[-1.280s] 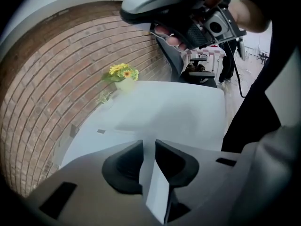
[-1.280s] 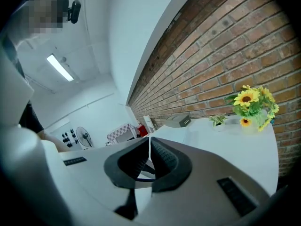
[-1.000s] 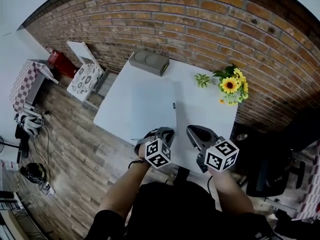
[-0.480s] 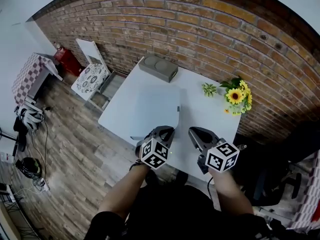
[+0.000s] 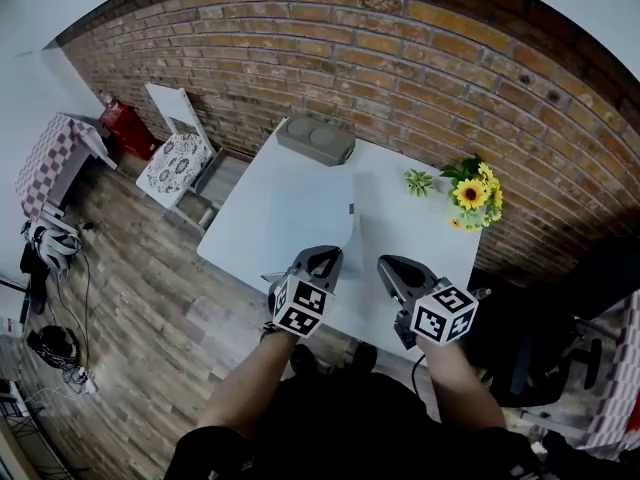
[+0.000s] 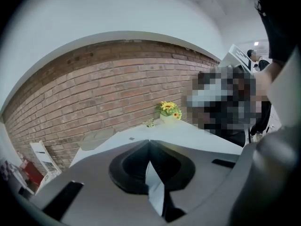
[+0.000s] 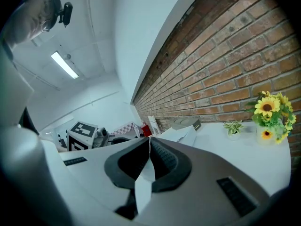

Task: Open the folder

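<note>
The pale folder (image 5: 300,203) lies on the white table (image 5: 410,228), in front of me and a little to the left. Its near right corner curls up off the table towards my left gripper (image 5: 322,256). That gripper's jaws meet at the tips (image 6: 149,142), with a thin pale sheet pinched between them: the folder's cover. My right gripper (image 5: 388,264) hovers over bare table just right of the folder, its jaws (image 7: 149,138) touching at the tips and holding nothing that I can make out. From the right gripper view, the folder (image 7: 181,134) shows with its cover raised.
A vase of sunflowers (image 5: 470,178) and a small plant (image 5: 418,180) stand at the table's far right. At the far edge, against the brick wall, lies a grey device (image 5: 315,138). A white chair (image 5: 175,148) stands left of the table and a black chair (image 5: 540,348) to its right.
My left gripper has risen and rolled, and the folder's near right corner has come up with it. The right gripper has barely shifted.
</note>
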{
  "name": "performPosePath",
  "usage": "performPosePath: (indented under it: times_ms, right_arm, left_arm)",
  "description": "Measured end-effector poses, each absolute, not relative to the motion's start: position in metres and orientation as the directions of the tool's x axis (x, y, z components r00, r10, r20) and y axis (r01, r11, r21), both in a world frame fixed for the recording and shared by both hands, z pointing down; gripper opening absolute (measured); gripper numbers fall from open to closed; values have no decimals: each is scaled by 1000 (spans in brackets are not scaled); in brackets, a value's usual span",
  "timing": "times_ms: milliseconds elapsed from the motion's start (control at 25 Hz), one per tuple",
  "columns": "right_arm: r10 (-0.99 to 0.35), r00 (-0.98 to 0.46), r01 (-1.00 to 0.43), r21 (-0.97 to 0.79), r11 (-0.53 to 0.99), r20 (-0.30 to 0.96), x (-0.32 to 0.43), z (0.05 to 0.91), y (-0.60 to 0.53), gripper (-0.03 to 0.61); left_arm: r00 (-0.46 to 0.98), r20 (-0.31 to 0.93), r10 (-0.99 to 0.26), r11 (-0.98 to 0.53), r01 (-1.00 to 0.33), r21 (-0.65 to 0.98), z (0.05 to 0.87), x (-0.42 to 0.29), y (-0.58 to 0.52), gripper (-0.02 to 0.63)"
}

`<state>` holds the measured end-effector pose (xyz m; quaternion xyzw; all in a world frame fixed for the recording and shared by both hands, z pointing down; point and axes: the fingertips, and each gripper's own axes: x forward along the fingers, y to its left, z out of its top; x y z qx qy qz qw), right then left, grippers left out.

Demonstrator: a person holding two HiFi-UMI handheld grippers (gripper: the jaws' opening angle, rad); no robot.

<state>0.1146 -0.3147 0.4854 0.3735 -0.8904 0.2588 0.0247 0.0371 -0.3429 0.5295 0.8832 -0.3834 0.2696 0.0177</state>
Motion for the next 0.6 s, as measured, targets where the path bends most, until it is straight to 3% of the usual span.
performPosePath:
  times_ms: [360, 600]
  right_arm:
    - [-595, -729, -681, -447, 580, 338, 90, 534, -312, 29]
    - [-574, -740, -670, -456, 586, 351, 87, 541, -310, 29]
  left_arm:
    - [578, 438, -688, -693, -703, -161, 511, 30, -344, 20]
    - [549, 347, -760, -605, -793, -72, 488, 1, -341, 20]
